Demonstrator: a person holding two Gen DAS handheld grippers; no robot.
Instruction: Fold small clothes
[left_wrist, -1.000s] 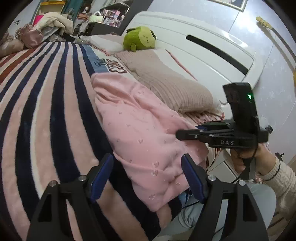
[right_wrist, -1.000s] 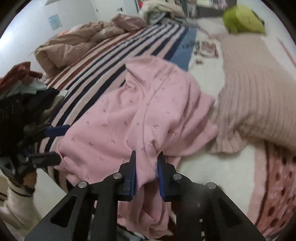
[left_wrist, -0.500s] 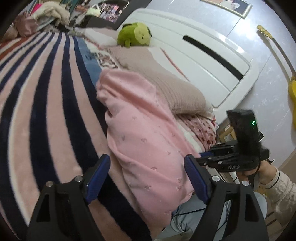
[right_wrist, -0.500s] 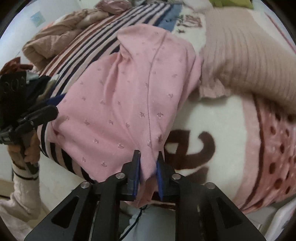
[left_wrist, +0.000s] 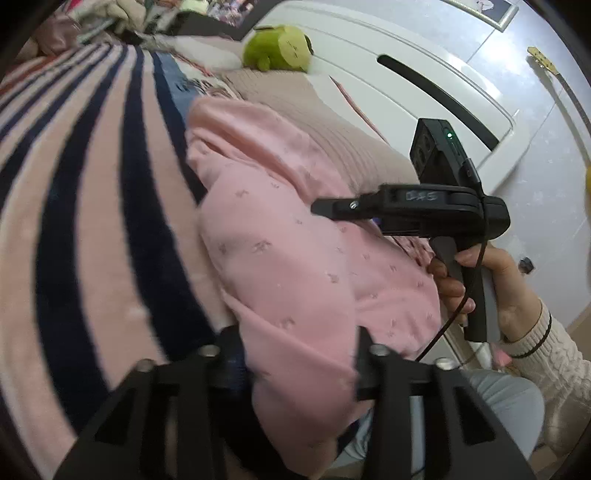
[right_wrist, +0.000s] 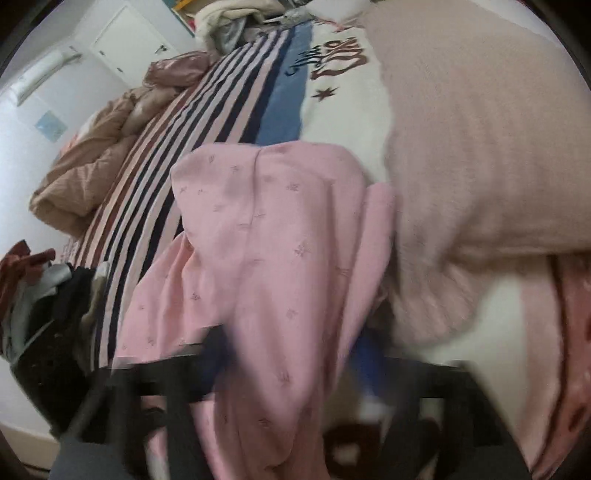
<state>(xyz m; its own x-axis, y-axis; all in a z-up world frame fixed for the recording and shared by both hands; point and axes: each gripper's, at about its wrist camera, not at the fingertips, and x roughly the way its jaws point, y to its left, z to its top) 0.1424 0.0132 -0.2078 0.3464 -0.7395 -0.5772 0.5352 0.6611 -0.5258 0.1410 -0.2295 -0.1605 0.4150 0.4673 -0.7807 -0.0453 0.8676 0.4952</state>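
Striped blanket (left_wrist: 92, 221) at left, pink garment (left_wrist: 295, 258) lying across its near edge beside beige pillow (left_wrist: 332, 122).

Left gripper (left_wrist: 299, 365): jaws closing, narrow, bunched pink fabric between them and pressed at both sides.

Right gripper (right_wrist: 284, 350): heavily blurred, jaws opening, pink cloth draped between; grip cannot be judged.

No container seen.

Writing: "DAS" on right gripper body, blurred; brown lettering on blanket, unreadable.

Left wrist view alone: green plush toy (left_wrist: 277, 48), white headboard (left_wrist: 424, 85), hand (left_wrist: 476, 280).

Right wrist view alone: clothes heap (right_wrist: 40, 291).
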